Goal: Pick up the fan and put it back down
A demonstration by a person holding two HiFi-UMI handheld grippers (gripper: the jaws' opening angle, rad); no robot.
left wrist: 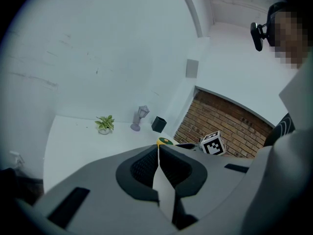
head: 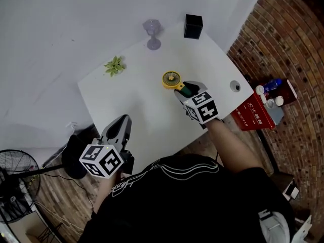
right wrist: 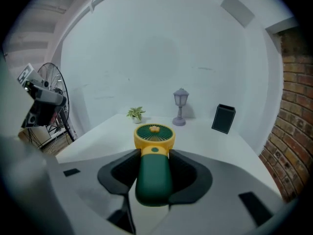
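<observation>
Two grippers: your right gripper [head: 185, 90] [right wrist: 154, 161] clamps the fan [head: 171, 79] [right wrist: 154, 136] by its handle, leaving the head free, while your left gripper [head: 120, 124] [left wrist: 159, 153], jaws together and empty, waits at the desk's [head: 147, 110] front edge.

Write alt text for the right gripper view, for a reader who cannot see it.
The right gripper has its jaws closed on the dark green handle of a small fan, its yellow-rimmed head pointing away over a white table. Beyond stand a potted plant, a miniature lamp post and a black box; a floor fan is at left.
</observation>
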